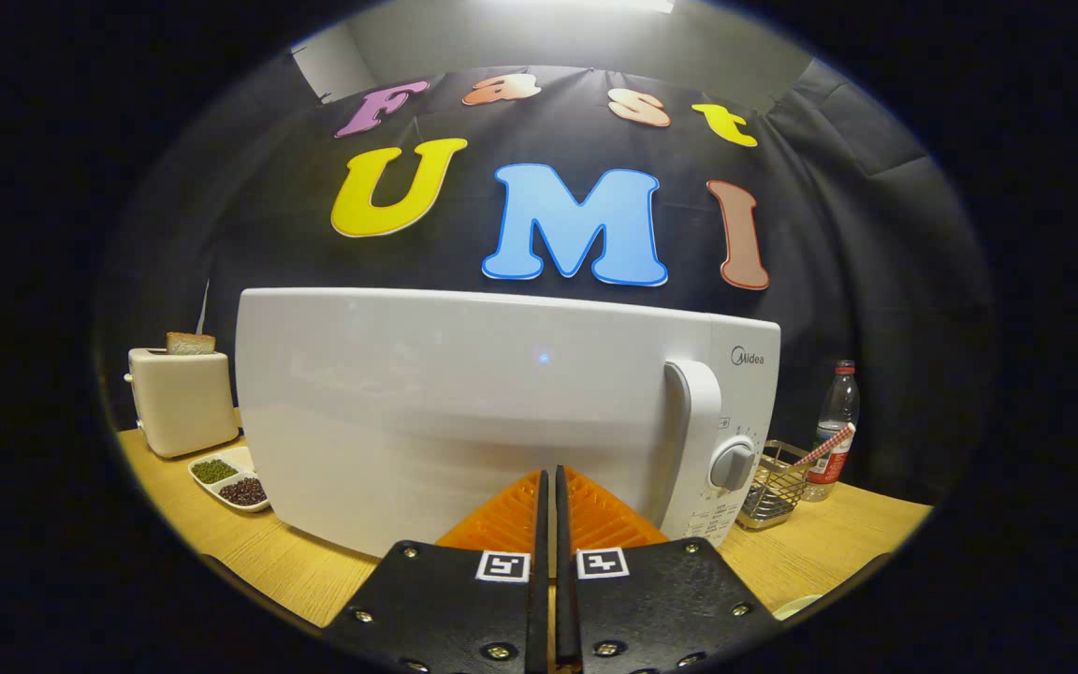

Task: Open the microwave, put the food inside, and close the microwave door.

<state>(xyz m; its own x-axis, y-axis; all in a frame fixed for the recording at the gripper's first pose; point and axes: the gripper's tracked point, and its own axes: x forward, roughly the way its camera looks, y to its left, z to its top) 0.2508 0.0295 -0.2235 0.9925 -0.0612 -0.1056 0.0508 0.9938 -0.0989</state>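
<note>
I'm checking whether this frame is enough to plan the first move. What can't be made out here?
- Inside of the microwave: hidden by its shut door, gripper view.
- Food to load: unidentifiable.
- Dial markings: too small.
- Hand-held gripper: fingers together, empty; their tips overlap the door, contact unclear.

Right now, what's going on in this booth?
A person's handheld tongs are shut with nothing between them, pointed at the front of a white microwave whose door is closed. The door handle sits off to the right of the tips, untouched. A toaster holding a bread slice stands left of the microwave on the wooden table.
</note>
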